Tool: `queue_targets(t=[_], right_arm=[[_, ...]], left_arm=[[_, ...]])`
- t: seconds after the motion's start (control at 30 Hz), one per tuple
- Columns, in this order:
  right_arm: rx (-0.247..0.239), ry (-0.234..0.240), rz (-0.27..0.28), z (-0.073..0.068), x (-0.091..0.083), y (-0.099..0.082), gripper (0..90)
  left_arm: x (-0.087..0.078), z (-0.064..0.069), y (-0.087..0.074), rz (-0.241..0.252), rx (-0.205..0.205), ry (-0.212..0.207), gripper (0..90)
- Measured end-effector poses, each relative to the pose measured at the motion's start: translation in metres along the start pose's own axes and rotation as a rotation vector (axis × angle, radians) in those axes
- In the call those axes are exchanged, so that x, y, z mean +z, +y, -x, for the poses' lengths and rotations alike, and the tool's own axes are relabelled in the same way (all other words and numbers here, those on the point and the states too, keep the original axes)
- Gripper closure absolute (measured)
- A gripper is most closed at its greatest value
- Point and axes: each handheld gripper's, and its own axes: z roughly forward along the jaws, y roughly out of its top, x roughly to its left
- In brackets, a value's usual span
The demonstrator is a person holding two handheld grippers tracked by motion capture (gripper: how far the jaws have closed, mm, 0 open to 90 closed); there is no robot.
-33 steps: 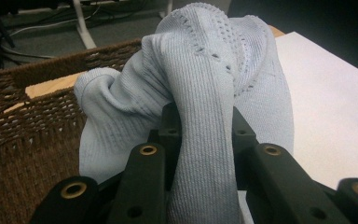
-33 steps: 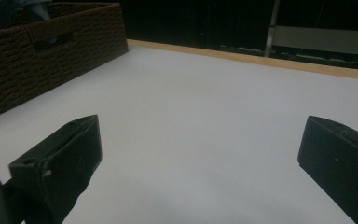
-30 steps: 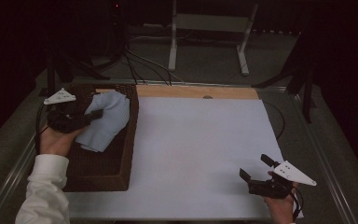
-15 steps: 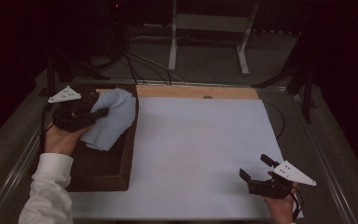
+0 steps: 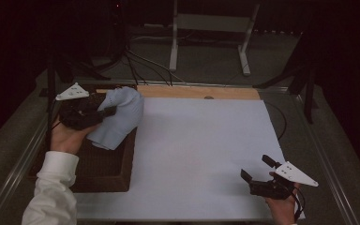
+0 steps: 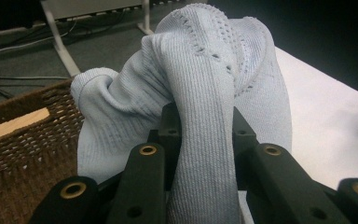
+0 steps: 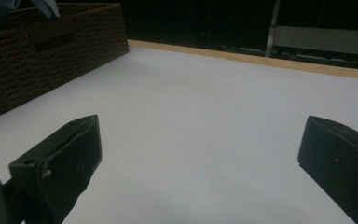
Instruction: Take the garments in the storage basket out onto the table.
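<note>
High view had my left gripper (image 5: 108, 111) pinching the pale knit cloth (image 5: 119, 123) over the basket (image 5: 104, 174); the surface (image 5: 201, 150) lay to its right, right gripper (image 5: 258, 169) spread, far off.

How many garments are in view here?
1: a pale blue knitted garment, clamped in the left hand-held gripper and lifted above the wicker basket at the table's left. More may lie hidden in the basket beneath it.

Dim room, black surroundings; white table top brightest; near fingers blurred.
</note>
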Motion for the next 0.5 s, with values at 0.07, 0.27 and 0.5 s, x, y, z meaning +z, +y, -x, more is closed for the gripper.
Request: queue_targets(t=[0.07,0.27,0.5], right_arm=[[0.0,0.001,0.0,0.0,0.0,0.0,0.0],[-0.001,0.0,0.0,0.0,0.0,0.0,0.0],[-0.002,0.0,0.002,0.0,0.0,0.0,0.0]], left_arm=[[0.001,0.001,0.001,0.002,0.003,-0.004,74.7],[0.003,0.005,0.005,0.016,-0.001,-0.03,74.7],[0.008,0.011,0.009,0.024,0.007,-0.053,74.7]])
